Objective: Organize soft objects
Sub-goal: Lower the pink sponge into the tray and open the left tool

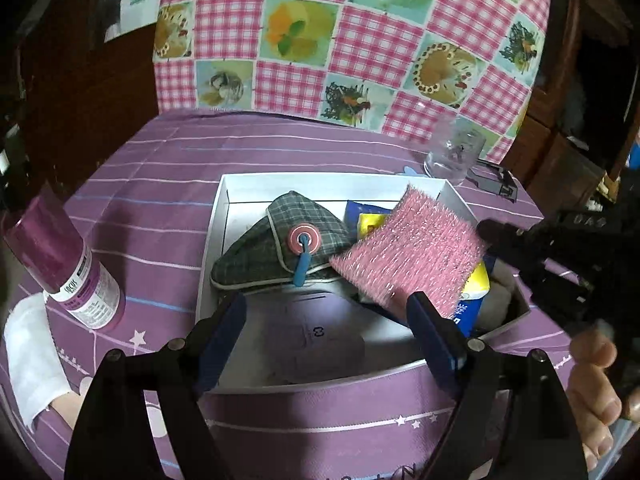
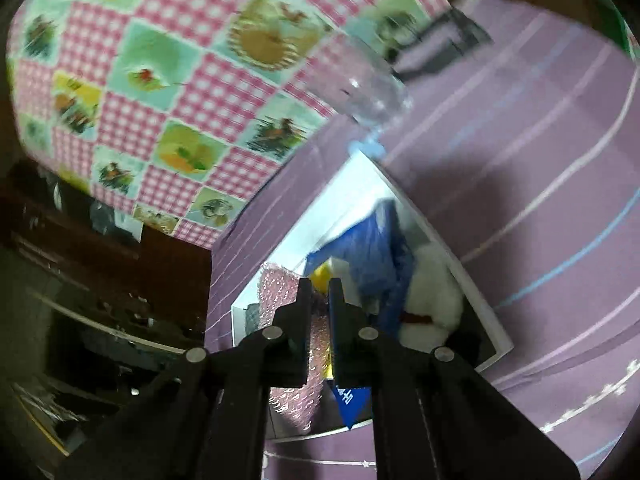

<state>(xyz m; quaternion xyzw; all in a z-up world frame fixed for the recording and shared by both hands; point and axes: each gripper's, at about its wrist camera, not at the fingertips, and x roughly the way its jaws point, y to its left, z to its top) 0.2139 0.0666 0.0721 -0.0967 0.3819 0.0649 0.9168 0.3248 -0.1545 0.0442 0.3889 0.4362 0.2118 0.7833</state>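
Pink scrubbing pad (image 1: 408, 252), fuzzy with glinting threads, hangs tilted over the right half of the white box (image 1: 216, 224), pinched at its right edge by the right gripper (image 1: 486, 232). In the right wrist view the same pad (image 2: 280, 280) sits between that gripper's two fingers, which stand nearly together, clamped on the thin material (image 2: 319, 284). A hand (image 1: 596, 384) grips the tool's body at the right of the box.

Inside the box, left of the pad, lies a dark plaid pouch (image 1: 276, 252) with a pink round button and a blue tab on its flap. Under and behind the pad shows a blue and yellow packet (image 1: 370, 218), and at the box's right end something white and fluffy (image 2: 432, 300) lies against the wall. The box floor near its front wall is bare printed card.

The left gripper (image 1: 324, 320) hovers over the front of the box with its blue-padded fingers spread wide and nothing between them; the right finger's tip sits just before the pad's lower corner, whether touching I cannot tell.

Left of the box, on the purple striped cloth (image 1: 160, 168), a pink bottle (image 1: 64, 268) lies on its side, and a white folded cloth (image 1: 32, 352) rests further left. Behind the box's right corner stands a clear glass (image 1: 454, 156), with a black clip-like object (image 1: 496, 182) just beside it. Beyond the box hangs a pink checked cover (image 1: 352, 36) printed with food pictures.
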